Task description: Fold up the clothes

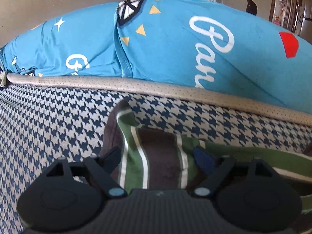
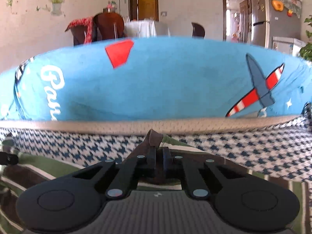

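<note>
Fingers of the right gripper (image 2: 159,152) are pinching a brown fold of the striped garment (image 1: 161,156) lying on the houndstooth cover (image 1: 58,120), while the left gripper (image 1: 158,156) is straddling it wide apart, before the blue pillow (image 2: 165,81).

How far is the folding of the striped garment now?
Early. No finished fold shows. The right tongs are shut on a brown edge of the striped garment; the left tongs stand open around another part. It lies rumpled on the houndstooth cover; folding remains.
</note>
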